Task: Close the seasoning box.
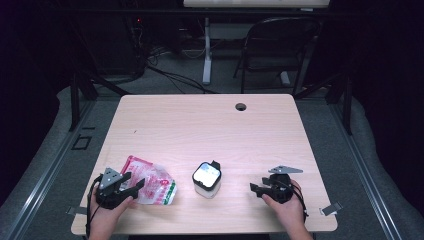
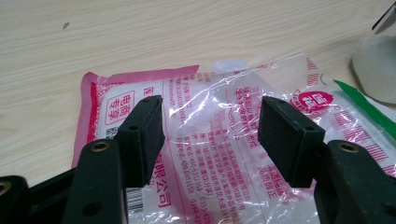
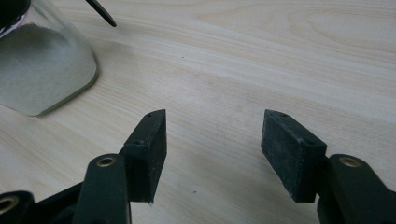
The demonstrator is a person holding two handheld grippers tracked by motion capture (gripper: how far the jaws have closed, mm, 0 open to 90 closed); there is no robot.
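We're looking down on the wooden table (image 1: pixel 210 125), bare across its far half, with everything gathered near our edge. The pink-and-clear plastic bag (image 1: pixel 150 182) lies flat at the near left, and our left gripper (image 1: pixel 134 185) sits right over its near edge, jaws wide, nothing pinched yet. From the left gripper view, the film is crinkled and slick, so we judge a shallow bite could slide off or just drag the bag along the table. In the middle stands the glass jar (image 1: pixel 207 180) of white powder, just beside the bag; a careless tug could nudge or tip it. Our right gripper (image 1: pixel 257 188) rests near the jar, jaws spread and empty over bare wood.
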